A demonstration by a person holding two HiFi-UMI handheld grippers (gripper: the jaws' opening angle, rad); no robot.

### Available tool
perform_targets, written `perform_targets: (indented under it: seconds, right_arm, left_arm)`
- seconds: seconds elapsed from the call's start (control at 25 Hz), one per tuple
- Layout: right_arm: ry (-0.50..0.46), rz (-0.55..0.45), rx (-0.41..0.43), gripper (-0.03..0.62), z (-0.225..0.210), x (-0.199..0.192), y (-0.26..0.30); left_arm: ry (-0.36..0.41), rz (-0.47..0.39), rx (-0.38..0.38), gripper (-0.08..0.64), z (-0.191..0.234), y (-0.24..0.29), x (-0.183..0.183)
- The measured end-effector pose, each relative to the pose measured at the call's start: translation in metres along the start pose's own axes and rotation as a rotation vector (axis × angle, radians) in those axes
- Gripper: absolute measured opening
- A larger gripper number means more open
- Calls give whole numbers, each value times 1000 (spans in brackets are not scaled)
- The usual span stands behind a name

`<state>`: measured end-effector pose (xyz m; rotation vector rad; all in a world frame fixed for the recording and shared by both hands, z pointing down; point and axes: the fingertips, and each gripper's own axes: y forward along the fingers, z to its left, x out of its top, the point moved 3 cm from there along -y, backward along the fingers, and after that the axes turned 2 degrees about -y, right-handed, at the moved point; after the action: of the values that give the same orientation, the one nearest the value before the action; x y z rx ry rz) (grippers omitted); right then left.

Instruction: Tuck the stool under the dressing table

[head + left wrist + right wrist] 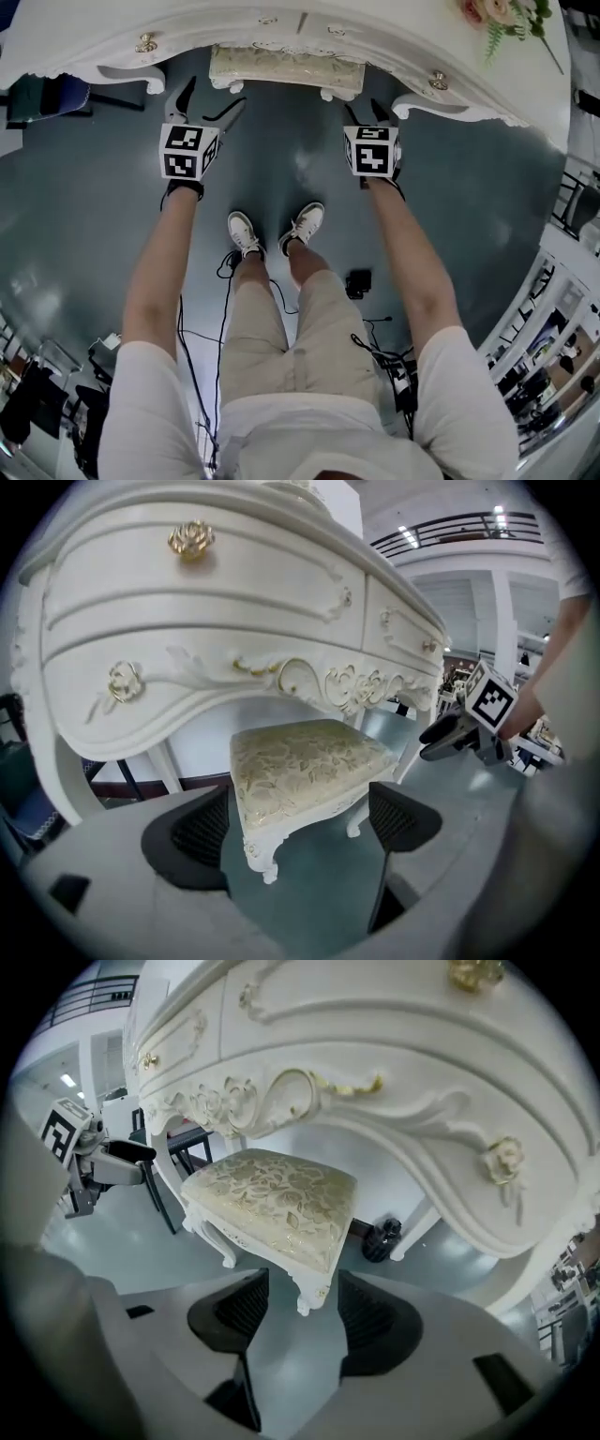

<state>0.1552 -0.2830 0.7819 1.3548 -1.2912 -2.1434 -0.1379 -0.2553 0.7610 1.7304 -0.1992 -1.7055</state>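
The white carved dressing table point(84, 37) spans the top of the head view. The stool point(286, 67), white with a cream floral cushion, stands on the floor partly under the table's middle arch. My left gripper point(208, 103) hangs open in front of the stool's left corner, clear of it. My right gripper point(368, 112) is open in front of its right corner, also apart from it. In the left gripper view the stool point(300, 771) lies beyond the spread left gripper point(300, 832). The right gripper view shows the stool point(272, 1199) past the empty right gripper point(295, 1312).
The person's feet in white shoes point(277, 230) stand on the grey floor behind the grippers. Cables and a small black box point(358, 281) lie near the feet. Flowers point(502, 14) sit on the table's right end. A black object point(380, 1239) stands under the table by a leg.
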Motion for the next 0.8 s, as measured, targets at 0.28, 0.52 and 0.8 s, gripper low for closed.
perform_targets:
  seconds: [0.28, 0.52, 0.8]
  right_arm:
    - [84, -7, -37, 117, 17, -2, -95]
    - [135, -36, -103, 2, 29, 6, -175]
    - [212, -113, -101, 0, 33, 32, -263]
  left_arm:
    - [-88, -58, -19, 289, -19, -91, 35]
    - [-225, -94, -49, 84, -23, -164, 59]
    - [-330, -83, -49, 17, -31, -237, 84]
